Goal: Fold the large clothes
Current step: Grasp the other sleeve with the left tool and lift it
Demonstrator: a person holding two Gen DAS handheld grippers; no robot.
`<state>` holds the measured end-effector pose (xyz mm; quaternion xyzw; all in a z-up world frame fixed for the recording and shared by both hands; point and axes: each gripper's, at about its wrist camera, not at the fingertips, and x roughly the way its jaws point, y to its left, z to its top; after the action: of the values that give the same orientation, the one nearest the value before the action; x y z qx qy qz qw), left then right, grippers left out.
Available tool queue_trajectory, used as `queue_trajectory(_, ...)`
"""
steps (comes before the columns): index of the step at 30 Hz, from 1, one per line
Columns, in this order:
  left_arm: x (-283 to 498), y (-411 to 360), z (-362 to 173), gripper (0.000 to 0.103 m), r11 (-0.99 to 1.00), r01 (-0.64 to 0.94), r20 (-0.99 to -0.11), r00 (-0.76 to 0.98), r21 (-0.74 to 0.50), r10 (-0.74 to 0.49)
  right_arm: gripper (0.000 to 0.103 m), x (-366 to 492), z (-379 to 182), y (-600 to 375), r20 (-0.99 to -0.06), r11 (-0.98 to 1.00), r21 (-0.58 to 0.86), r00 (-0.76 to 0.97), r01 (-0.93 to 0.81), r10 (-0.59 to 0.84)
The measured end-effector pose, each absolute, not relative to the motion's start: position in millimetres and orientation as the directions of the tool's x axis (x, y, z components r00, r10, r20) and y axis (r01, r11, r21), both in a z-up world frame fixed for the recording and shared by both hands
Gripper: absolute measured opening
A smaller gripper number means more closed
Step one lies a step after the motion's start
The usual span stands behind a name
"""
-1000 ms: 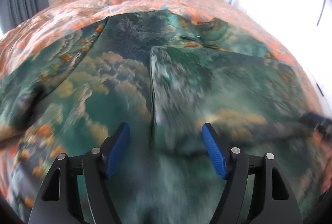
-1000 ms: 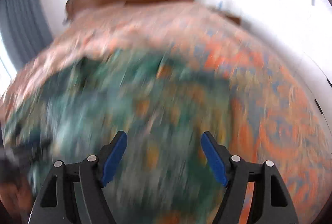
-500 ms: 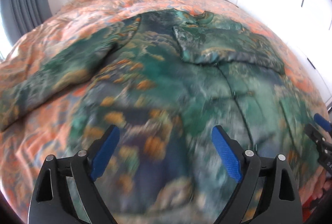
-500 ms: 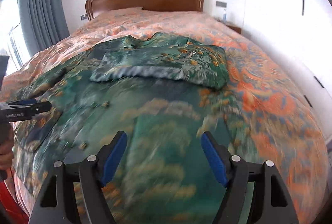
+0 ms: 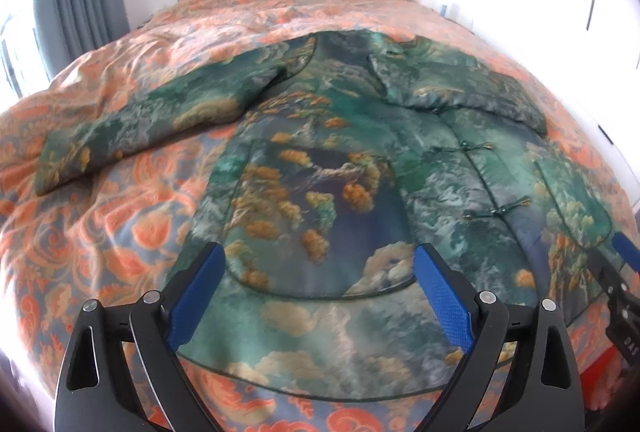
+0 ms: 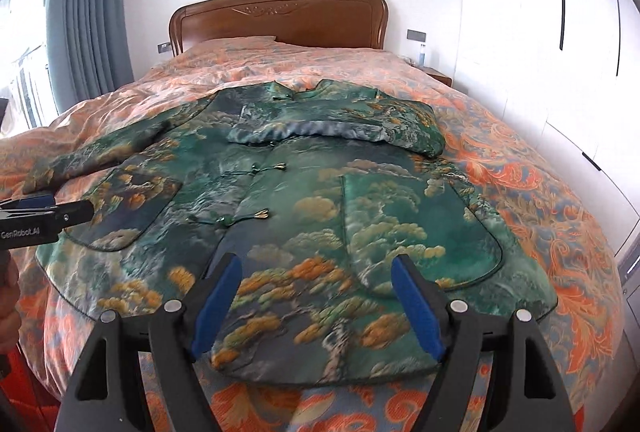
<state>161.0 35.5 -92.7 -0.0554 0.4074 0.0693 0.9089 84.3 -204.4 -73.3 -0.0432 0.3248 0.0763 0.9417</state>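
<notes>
A large green patterned jacket (image 5: 352, 160) with orange and cloud prints lies face up on the bed; it also shows in the right wrist view (image 6: 304, 200). Its right sleeve (image 6: 340, 126) is folded across the chest. Its left sleeve (image 5: 152, 120) lies spread out to the left. My left gripper (image 5: 320, 296) is open and empty above the hem's left part. My right gripper (image 6: 316, 300) is open and empty above the hem's right part. The left gripper shows at the left edge of the right wrist view (image 6: 44, 216).
The bed has an orange floral duvet (image 6: 540, 192) and a wooden headboard (image 6: 280, 16). White wardrobes (image 6: 560, 32) stand on the right. Grey curtains (image 6: 84, 12) hang at the left. A small nightstand (image 6: 436, 74) stands beside the headboard.
Both grippers have pulled back from close over the jacket toward the hem end. The views went from blurred and close to steady and wide. The folded right sleeve stays in place.
</notes>
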Motion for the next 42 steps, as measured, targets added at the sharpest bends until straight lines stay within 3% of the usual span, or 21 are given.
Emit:
queue_trajectory(8, 155.4, 80.0, -91.1, 0.096, 0.96, -0.265, -0.752, 0.649, -0.088, 0.11, 0.079, 69.3, -76.8, -197.5, -0.601, 0.978, -0.053, 0.789, -0.202, 0.13)
queue_trajectory(12, 160.0, 129.9, -91.6, 0.096, 0.914, -0.359, -0.751, 0.652, -0.191, 0.1, 0.079, 64.8, -77.4, -197.3, -0.589, 0.976, -0.051, 0.796, -0.213, 0.143)
queue_trajectory(19, 178.3, 259.2, -118.7, 0.096, 0.687, -0.583, -0.735, 0.67, -0.434, 0.104, 0.079, 60.9, -80.2, -196.0, -0.587, 0.971, -0.055, 0.794, -0.234, 0.158)
queue_trajectory(24, 198.2, 333.4, -144.3, 0.096, 0.503, -0.731, -0.762, 0.617, -0.461, 0.197, 0.079, 59.8, -84.0, -197.7, -0.599, 0.972, -0.031, 0.783, -0.232, 0.168)
queue_trajectory(25, 199.7, 341.8, -147.9, 0.093, 0.47, -0.75, -0.765, 0.608, -0.466, 0.212, 0.079, 60.2, -84.2, -196.5, -0.6, 0.972, -0.036, 0.783, -0.233, 0.166)
queue_trajectory(27, 201.0, 352.9, -150.7, 0.077, 0.416, -0.777, -0.765, 0.596, -0.473, 0.245, 0.079, 59.7, -85.0, -192.9, -0.6, 0.969, -0.049, 0.782, -0.242, 0.165)
queue_trajectory(29, 206.5, 356.3, -148.3, 0.035, 0.401, -0.796, -0.773, 0.576, -0.454, 0.267, 0.079, 58.1, -87.2, -187.9, -0.603, 0.964, -0.056, 0.778, -0.26, 0.175)
queue_trajectory(31, 217.1, 351.0, -136.5, 0.013, 0.443, -0.804, -0.778, 0.552, -0.398, 0.302, 0.079, 55.7, -89.8, -183.3, -0.603, 0.959, -0.058, 0.775, -0.279, 0.189)
queue_trajectory(36, 240.8, 302.1, -64.0, 0.008, 0.615, -0.75, -0.688, 0.58, -0.243, 0.435, 0.079, 51.5, -94.1, -175.5, -0.59, 0.946, -0.042, 0.772, -0.323, 0.238)
queue_trajectory(42, 285.4, 180.2, 31.6, 0.008, 0.851, -0.525, -0.504, 0.738, -0.011, 0.449, 0.079, 48.8, -92.2, -183.2, -0.562, 0.945, -0.007, 0.784, -0.326, 0.266)
